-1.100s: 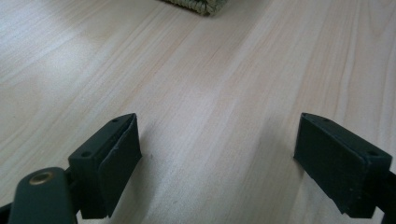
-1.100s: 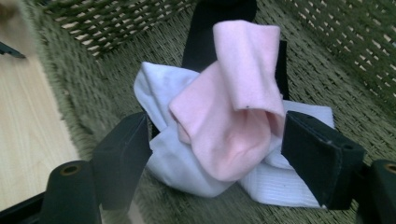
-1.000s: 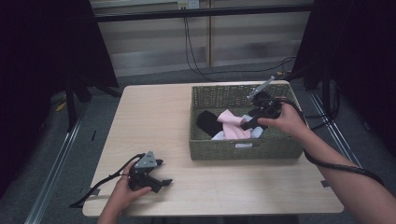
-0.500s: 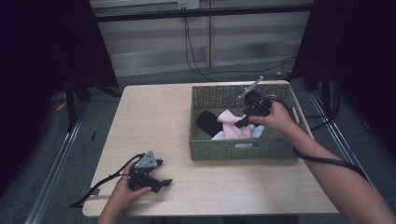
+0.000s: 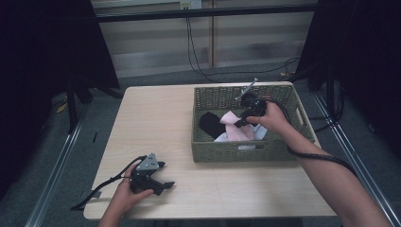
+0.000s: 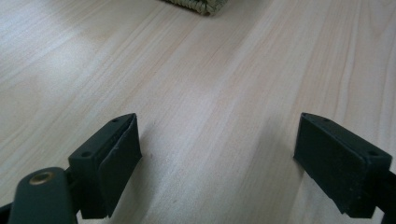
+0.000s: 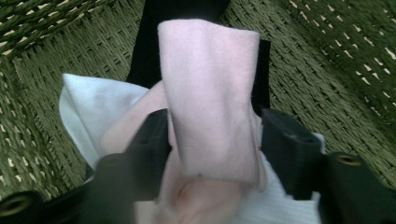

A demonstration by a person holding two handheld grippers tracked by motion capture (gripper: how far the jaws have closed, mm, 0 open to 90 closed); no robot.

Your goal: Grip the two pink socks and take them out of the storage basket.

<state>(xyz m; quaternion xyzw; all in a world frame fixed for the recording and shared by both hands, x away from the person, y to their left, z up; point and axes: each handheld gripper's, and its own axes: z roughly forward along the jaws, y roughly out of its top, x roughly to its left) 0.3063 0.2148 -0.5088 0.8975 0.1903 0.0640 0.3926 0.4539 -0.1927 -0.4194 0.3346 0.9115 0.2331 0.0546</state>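
A green woven basket (image 5: 246, 150) stands on the right half of the wooden table (image 5: 156, 123). Inside lie a pink cloth (image 5: 234, 130), a black cloth (image 5: 211, 124) and a white cloth (image 5: 222, 138). My right gripper (image 5: 237, 124) reaches down into the basket. In the right gripper view its jaws (image 7: 212, 144) stand on either side of a raised fold of the pink cloth (image 7: 210, 84). They have just been closing on it, and the fold is not visibly squeezed. My left gripper (image 5: 164, 174) rests open on the table near the front left, nothing between its jaws (image 6: 215, 163).
The basket wall (image 7: 327, 56) rises close around the right gripper. A cable trails from the left gripper toward the table's front left corner (image 5: 108, 182). Bare wood (image 6: 210, 70) lies ahead of the left jaws, with a basket corner (image 6: 201, 5) beyond.
My right gripper has moved left and down into the basket onto the pink cloth, and its jaws have narrowed around the fold. The left gripper has stayed put.
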